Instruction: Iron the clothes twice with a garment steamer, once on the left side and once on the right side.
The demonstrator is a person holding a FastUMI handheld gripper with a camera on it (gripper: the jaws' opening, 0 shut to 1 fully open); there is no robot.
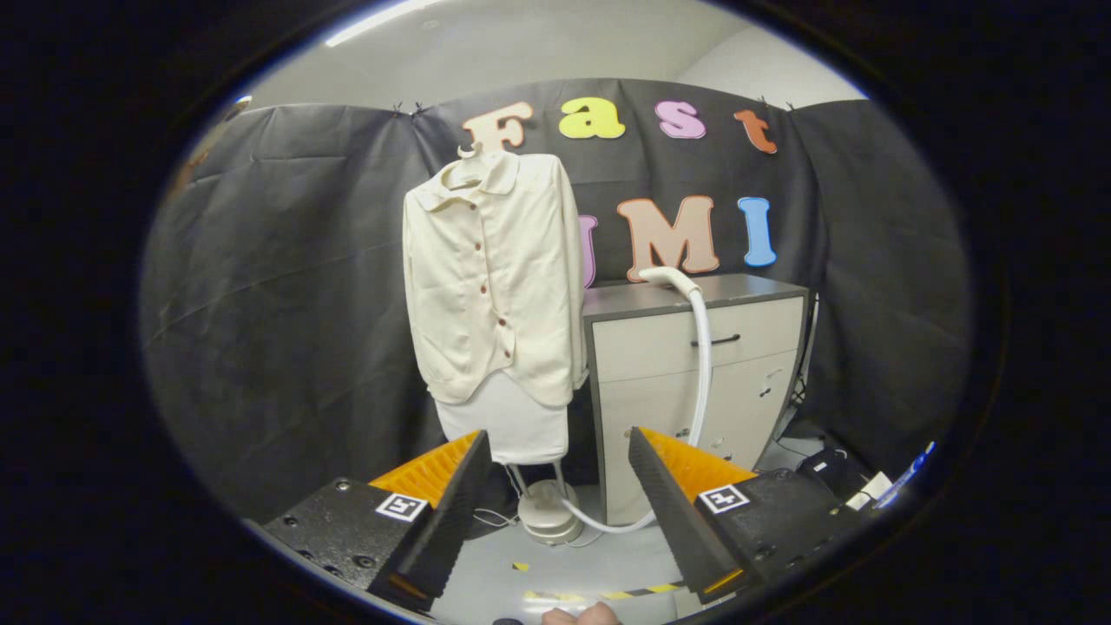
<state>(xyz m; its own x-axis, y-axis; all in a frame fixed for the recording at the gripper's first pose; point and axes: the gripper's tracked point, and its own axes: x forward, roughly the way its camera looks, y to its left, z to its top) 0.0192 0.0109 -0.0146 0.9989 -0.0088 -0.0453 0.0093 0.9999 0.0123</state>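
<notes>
The tongs (555,512) are spread, holding nothing. The steamer head (667,276) lies on the cabinet's (694,347) top front edge, beside the hanging shirt (490,278); approach squarely and grip its handle firmly.

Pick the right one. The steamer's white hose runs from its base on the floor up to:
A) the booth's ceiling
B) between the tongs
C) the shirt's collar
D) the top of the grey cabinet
D: the white hose climbs the cabinet front and its head lies on the grey cabinet top, beside the hanging shirt; the tongs are open and empty.
</notes>
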